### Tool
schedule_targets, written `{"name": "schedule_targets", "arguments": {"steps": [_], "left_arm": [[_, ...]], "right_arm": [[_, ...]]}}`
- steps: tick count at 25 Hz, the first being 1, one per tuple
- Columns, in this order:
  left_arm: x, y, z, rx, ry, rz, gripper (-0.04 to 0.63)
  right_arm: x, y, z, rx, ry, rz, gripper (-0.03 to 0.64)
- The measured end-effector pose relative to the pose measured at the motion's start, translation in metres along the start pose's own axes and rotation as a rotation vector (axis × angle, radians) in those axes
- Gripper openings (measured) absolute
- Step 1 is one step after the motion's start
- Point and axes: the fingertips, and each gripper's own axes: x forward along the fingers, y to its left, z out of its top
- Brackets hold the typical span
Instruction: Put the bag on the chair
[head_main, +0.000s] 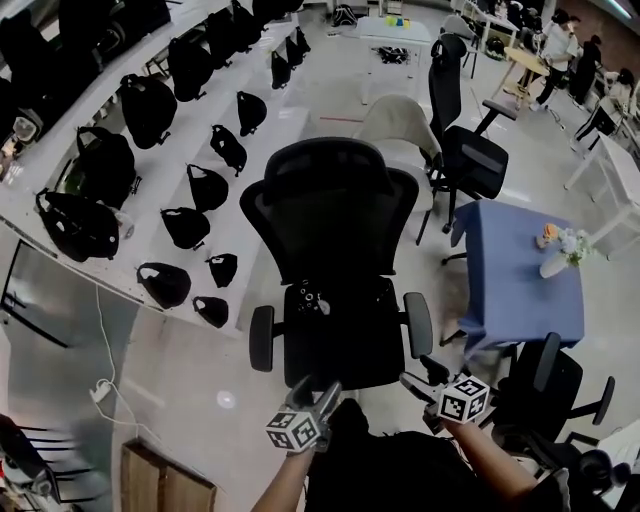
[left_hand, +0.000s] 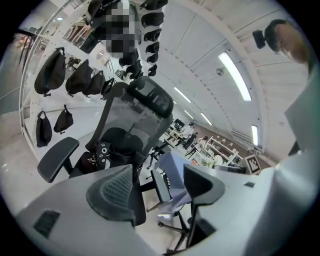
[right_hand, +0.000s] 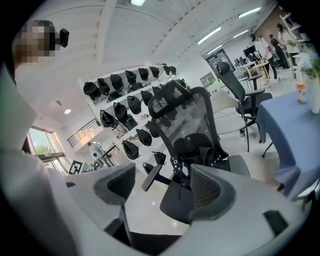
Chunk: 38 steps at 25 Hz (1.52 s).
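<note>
Gleaming pale floor (head_main: 190, 352) surrounds the chair (head_main: 335, 225), bag (head_main: 338, 300) on its seat.

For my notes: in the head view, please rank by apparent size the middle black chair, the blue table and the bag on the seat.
1. Black chair
2. Blue table
3. Bag, smallest, though its black outline blends into the seat, so its exact extent is unsure.

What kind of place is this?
Probably an open-plan office or lab: tiered white shelves lined with black bags, mesh office chairs on a shiny floor, and people at desks in the background.
</note>
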Motion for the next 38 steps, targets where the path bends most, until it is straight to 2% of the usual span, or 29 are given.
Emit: {"name": "schedule_targets", "arguments": {"steps": [3,6,9,13,17,20,24,29,35,38], "left_arm": [[-0.011,-0.036,-0.012,0.030,-0.024,-0.017,0.299],[-0.023,-0.076,-0.024,0.049,-0.044,-0.047,0.299],[-0.039,-0.110,-0.034,0.086,-0.067,-0.064,0.296],[-0.065,-0.145,-0.050,0.131,-0.099,-0.049,0.256],[-0.091,-0.171,-0.069,0.168,-0.114,-0.026,0.208],[-0.108,-0.187,-0.084,0.168,-0.129,-0.003,0.197],[-0.126,-0.201,-0.094,0.176,-0.148,0.015,0.165],[-0.150,-0.213,-0.078,0.206,-0.240,0.007,0.094],[-0.179,-0.181,-0.042,0.215,-0.279,0.015,0.047],[-0.199,-0.174,-0.019,0.235,-0.287,-0.008,0.040]], "right_arm": [[-0.032,0.004,-0.003,0.002,-0.033,-0.015,0.316],[-0.063,0.010,-0.011,0.002,-0.023,-0.033,0.283],[-0.090,0.027,-0.014,-0.026,-0.032,-0.005,0.273],[-0.129,0.045,-0.017,-0.066,-0.096,0.021,0.248],[-0.162,0.049,-0.024,-0.046,-0.172,0.010,0.194],[-0.185,0.050,-0.038,-0.026,-0.198,0.004,0.150],[-0.207,0.054,-0.055,-0.059,-0.166,-0.045,0.089],[-0.218,0.059,-0.069,-0.040,-0.138,-0.080,0.036],[-0.210,0.086,-0.057,-0.048,-0.157,-0.111,0.017],[-0.202,0.108,-0.040,-0.065,-0.189,-0.126,0.008]]}}
